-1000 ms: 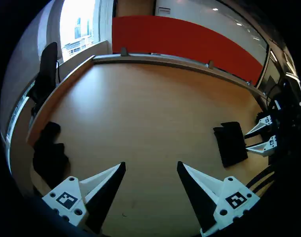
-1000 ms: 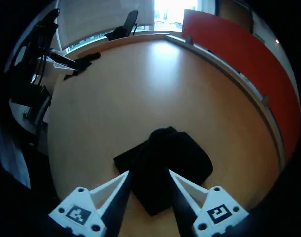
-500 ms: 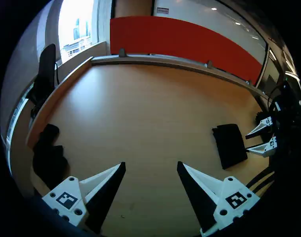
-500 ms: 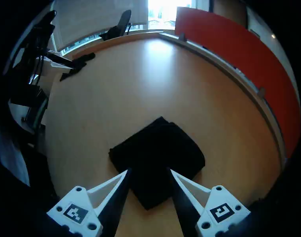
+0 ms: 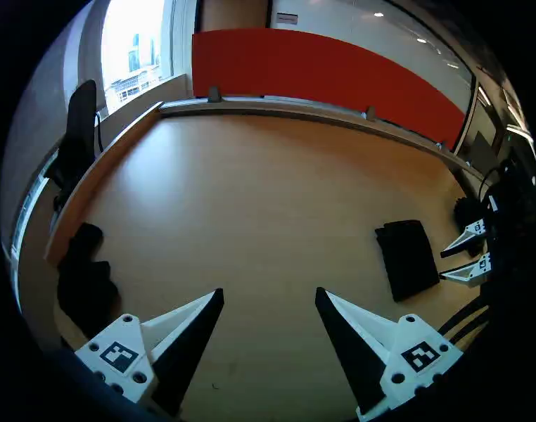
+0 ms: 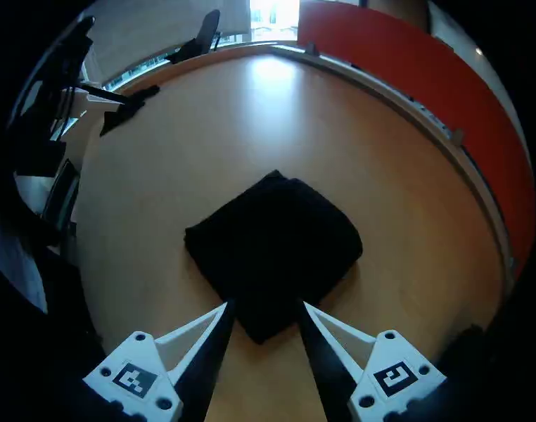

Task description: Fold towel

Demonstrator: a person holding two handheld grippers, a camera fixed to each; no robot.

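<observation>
A black towel [image 6: 275,243] lies folded and flat on the wooden table [image 6: 380,176], a rough square with one corner pointing at me. My right gripper [image 6: 264,305] hovers open at that near corner, its fingers either side of it without pressing on it. In the left gripper view the same towel [image 5: 407,259] sits at the far right, with the right gripper [image 5: 442,267] just beyond its edge. My left gripper [image 5: 268,292] is open over bare table, holding nothing.
A second dark cloth heap [image 5: 85,281] lies at the table's left edge, also seen as a dark cloth [image 6: 127,112] in the right gripper view. A red partition [image 5: 324,70] runs along the far side. An office chair [image 5: 78,141] stands by the window.
The towel was bunched up between the right fingers and now lies flat. The right gripper has drawn back toward the towel's near corner. The left gripper has barely moved.
</observation>
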